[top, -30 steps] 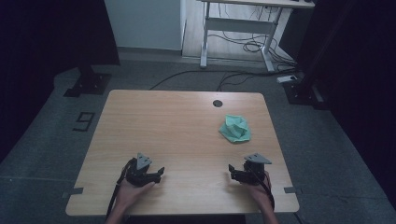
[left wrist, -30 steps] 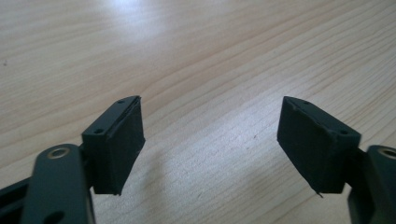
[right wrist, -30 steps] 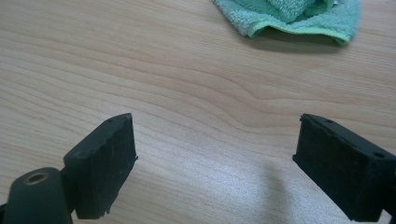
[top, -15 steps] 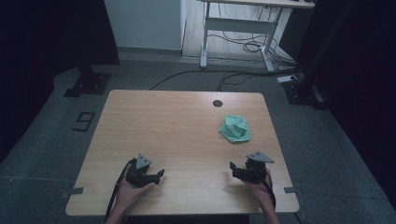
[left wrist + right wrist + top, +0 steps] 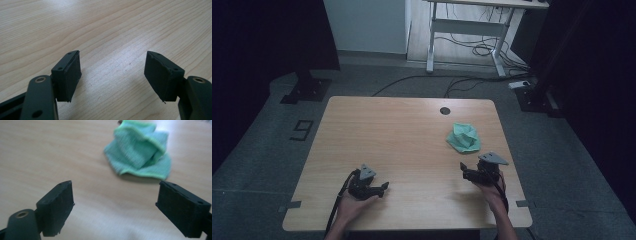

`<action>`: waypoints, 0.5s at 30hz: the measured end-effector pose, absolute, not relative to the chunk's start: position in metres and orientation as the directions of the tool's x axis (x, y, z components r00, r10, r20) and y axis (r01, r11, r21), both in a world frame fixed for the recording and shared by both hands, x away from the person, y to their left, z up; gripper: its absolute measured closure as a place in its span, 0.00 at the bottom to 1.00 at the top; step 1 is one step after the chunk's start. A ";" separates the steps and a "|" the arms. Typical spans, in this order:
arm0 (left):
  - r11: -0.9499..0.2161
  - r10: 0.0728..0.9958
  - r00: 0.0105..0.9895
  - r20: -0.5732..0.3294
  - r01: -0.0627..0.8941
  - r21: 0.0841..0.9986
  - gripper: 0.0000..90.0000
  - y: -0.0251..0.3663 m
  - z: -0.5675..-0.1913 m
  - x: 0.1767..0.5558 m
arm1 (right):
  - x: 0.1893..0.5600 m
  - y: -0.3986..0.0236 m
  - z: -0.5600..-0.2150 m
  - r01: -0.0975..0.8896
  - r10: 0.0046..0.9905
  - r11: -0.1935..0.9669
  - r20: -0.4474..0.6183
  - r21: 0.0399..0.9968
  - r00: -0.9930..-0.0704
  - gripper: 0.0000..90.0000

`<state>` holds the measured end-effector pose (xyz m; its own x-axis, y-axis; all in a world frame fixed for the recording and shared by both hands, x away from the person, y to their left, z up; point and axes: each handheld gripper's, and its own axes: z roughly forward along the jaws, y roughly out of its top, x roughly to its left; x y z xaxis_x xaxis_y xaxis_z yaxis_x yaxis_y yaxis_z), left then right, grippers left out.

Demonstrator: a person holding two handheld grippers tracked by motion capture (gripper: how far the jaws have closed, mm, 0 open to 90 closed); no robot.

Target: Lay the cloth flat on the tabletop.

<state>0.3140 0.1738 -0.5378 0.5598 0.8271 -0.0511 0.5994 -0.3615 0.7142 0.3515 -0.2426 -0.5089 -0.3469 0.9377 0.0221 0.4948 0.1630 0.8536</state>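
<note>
Green cloth [image 5: 464, 138] — one — beyond two open grippers: left [image 5: 383, 186], right [image 5: 464, 171].

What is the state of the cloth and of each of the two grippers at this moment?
Crumpled green microfibre cloth: bunched in a loose heap on the light wooden table, touched by nothing.
Left black two-jaw gripper: open, empty, low over bare wood.
Right black two-jaw gripper: open, empty, facing the cloth, short of it.
</note>
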 end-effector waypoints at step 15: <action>-0.335 0.826 0.558 -0.087 0.609 0.719 0.32 0.170 -0.538 0.316 | 0.380 -0.244 -0.493 0.483 0.938 0.107 0.072 0.869 -0.338 0.19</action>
<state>0.3156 0.1702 -0.5380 0.5576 0.8255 -0.0872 0.6087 -0.3351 0.7191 0.3800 -0.2437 -0.4928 -0.3377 0.9385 0.0725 0.4831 0.1067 0.8690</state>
